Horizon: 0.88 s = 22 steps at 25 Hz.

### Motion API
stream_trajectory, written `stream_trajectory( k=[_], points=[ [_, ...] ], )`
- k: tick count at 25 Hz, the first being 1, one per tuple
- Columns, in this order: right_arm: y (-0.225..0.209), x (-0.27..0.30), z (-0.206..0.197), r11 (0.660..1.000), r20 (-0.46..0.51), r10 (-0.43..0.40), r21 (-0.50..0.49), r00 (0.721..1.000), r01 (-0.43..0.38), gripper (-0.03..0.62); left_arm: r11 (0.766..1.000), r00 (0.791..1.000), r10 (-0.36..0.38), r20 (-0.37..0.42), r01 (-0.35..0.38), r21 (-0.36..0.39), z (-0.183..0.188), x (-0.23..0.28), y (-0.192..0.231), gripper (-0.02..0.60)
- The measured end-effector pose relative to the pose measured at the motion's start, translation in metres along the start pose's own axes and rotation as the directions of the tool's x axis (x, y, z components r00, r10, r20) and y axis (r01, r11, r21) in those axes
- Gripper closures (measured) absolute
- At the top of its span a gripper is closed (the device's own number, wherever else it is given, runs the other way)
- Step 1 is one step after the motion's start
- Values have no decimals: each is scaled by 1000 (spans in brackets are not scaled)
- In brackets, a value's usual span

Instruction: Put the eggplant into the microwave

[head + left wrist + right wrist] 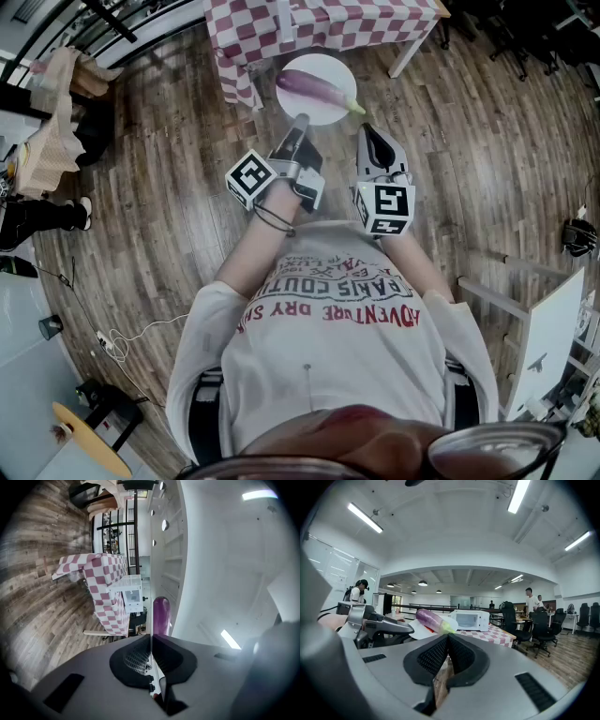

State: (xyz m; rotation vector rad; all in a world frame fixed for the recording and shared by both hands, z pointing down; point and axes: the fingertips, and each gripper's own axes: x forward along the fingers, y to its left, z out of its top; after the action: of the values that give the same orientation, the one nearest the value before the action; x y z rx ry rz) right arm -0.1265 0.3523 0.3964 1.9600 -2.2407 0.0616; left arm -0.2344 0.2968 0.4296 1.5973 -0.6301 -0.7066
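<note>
A purple eggplant [317, 86] with a green stem end lies on a white plate [328, 67] that is held in the air just short of the checkered table [319, 23]. My left gripper [300, 122] is shut on the plate's near rim. In the left gripper view the plate shows edge-on between the closed jaws of the left gripper [151, 637], with the eggplant [161, 616] beyond. My right gripper [366, 129] sits beside the plate's right edge, shut with nothing in it. The white microwave [471, 619] stands on the table, door closed, behind the eggplant [431, 619].
Black office chairs [539, 625] and two standing people [529, 599] are at the right of the room. Another person [358, 590] stands far left. A white desk [548, 337] is at my right, and a cable [122, 337] lies on the wooden floor.
</note>
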Motion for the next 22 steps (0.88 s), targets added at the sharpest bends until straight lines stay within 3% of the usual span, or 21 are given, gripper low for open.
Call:
stream_trajectory(
  k=[10, 16, 22],
  points=[
    [9, 10, -12, 1000, -27, 7, 13, 1000, -6, 568, 1000, 1000, 20, -9, -21, -12, 13, -3, 13, 548],
    [9, 14, -13, 997, -19, -3, 81, 1000, 5, 569, 1000, 1000, 17, -21, -17, -6, 19, -1, 15, 548],
    [-1, 15, -20, 997, -45, -25, 77, 999, 28, 568, 999, 1000, 14, -27, -15, -48, 20, 8, 19, 548]
  ],
)
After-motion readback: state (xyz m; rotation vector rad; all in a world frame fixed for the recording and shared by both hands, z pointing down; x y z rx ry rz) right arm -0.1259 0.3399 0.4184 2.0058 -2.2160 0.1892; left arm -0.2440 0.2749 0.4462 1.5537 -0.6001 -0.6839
